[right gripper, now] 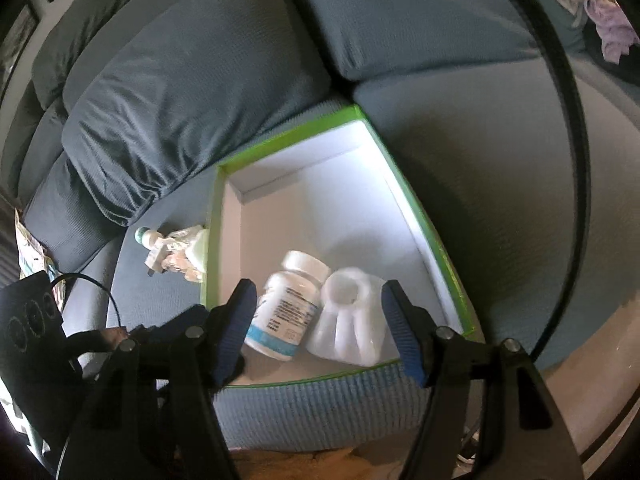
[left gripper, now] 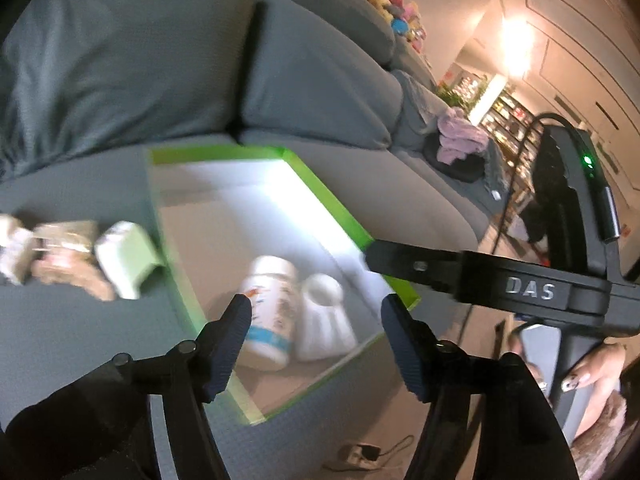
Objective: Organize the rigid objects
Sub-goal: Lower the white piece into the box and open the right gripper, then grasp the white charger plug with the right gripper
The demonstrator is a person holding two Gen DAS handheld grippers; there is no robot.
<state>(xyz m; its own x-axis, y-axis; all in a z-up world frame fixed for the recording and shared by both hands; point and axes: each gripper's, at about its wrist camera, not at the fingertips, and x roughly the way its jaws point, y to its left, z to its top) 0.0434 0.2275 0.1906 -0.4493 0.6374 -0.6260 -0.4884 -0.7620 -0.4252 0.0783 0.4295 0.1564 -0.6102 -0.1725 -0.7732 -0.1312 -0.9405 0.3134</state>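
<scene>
Left claw (left gripper: 316,312): jaws apart, nothing held. Right claw (right gripper: 318,300): same, empty. Green box (right gripper: 212,240) on sofa; bottle (right gripper: 288,312) and white holder (right gripper: 352,328) lie at box's 6 o'clock, prob. already sorted. Loose items (left gripper: 76,256) wait outside, 9 o'clock.

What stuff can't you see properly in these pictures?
- Left wrist view: the small items beside the green box are smeared by motion blur.
- Right wrist view: the pill bottle label print is too small to read.
- Right wrist view: the left gripper sits mostly behind the right gripper.
</scene>
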